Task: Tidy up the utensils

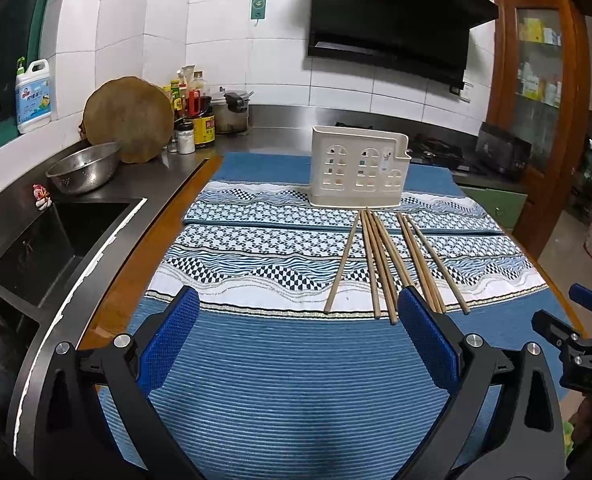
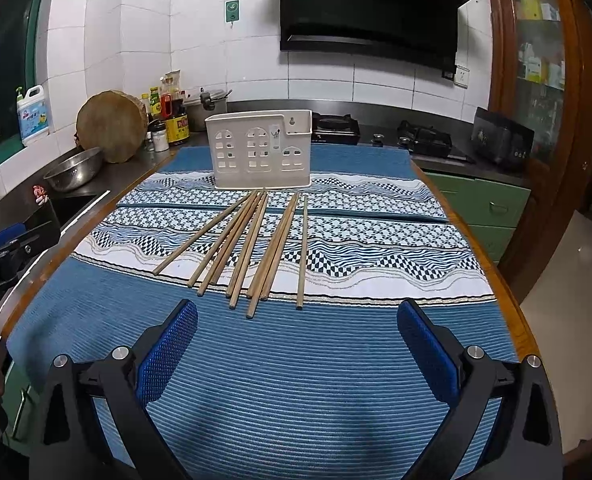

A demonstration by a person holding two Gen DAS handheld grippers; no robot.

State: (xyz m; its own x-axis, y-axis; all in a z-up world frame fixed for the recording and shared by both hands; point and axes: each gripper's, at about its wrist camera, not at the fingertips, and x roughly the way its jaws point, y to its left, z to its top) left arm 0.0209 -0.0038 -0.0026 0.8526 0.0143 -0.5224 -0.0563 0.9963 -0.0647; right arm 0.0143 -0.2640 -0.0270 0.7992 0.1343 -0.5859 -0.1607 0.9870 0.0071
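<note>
Blue ribbed cloth [image 1: 296, 380] fills the foreground of the left wrist view, where we see our left gripper [image 1: 299, 304] with its blue-padded fingers spread wide apart, holding nothing, above the mat. Ahead and to the right of it a loose fan of wooden chopsticks [image 1: 380, 264] lies flat on the patterned white-and-blue band of the cloth, their far tips converging just in front of the cream utensil holder [image 1: 358, 168], which stands upright on the mat. A steel colander [image 1: 83, 168] sits on the counter beside the sink [image 1: 55, 236] at left, with a round wooden chopping board [image 1: 129, 118] leaning on the tiled wall. In the right wrist view, our right gripper [image 2: 297, 308] likewise has its fingers parted and empty, just short of the near ends of the chopsticks [image 2: 251, 244]. The holder [image 2: 260, 150] stands beyond them, touching or nearly touching their far tips; we cannot tell which.
</note>
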